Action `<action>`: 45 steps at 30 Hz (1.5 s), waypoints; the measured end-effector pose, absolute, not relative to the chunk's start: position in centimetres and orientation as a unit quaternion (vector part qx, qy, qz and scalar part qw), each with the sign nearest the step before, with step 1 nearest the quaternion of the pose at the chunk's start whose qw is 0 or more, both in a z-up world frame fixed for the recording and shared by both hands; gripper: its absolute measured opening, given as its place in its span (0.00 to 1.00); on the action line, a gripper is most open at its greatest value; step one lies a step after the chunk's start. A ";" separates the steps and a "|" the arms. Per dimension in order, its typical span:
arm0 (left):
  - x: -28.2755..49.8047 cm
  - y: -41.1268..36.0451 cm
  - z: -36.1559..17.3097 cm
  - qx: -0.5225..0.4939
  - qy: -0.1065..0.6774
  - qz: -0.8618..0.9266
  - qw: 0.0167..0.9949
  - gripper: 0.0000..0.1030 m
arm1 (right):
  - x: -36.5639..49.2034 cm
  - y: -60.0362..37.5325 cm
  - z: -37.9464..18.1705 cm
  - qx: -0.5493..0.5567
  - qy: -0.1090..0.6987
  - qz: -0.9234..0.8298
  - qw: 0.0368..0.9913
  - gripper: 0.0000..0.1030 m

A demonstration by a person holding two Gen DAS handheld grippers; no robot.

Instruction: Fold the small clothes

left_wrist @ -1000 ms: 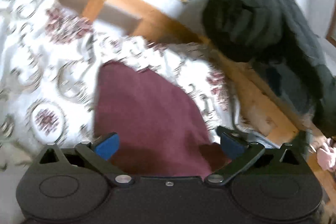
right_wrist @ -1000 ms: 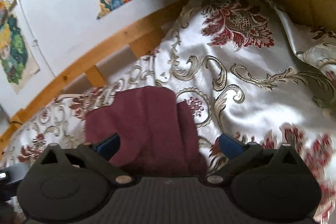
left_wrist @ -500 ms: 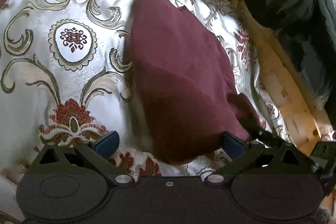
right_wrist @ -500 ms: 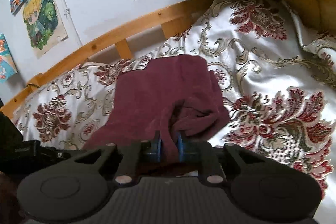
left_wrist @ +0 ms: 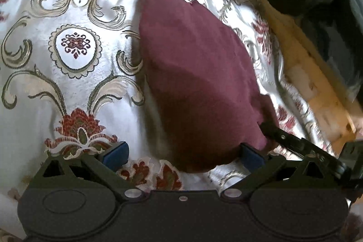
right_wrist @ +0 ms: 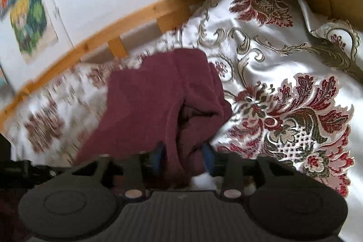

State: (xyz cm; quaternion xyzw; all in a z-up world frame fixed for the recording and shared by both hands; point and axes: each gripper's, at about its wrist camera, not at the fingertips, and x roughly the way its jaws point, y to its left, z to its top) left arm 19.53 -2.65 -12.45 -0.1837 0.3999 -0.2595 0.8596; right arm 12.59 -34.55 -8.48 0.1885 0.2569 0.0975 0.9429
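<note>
A: Where does the maroon garment [left_wrist: 199,74] lie?
B: On the patterned bedspread [left_wrist: 68,74], beside the wooden bed rail [left_wrist: 301,60].
A: The left gripper [left_wrist: 183,152]?
B: Spread wide; near hem between its pads, ungripped.
A: The right gripper [right_wrist: 183,157]?
B: Jaws opening (a bunched fold hangs between them; contact unclear).
</note>
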 end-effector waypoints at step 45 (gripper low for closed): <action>22.4 -2.4 -13.8 -0.223 0.391 -0.334 0.828 0.99 | 26.2 -37.9 -7.9 0.247 0.266 0.112 0.925 0.60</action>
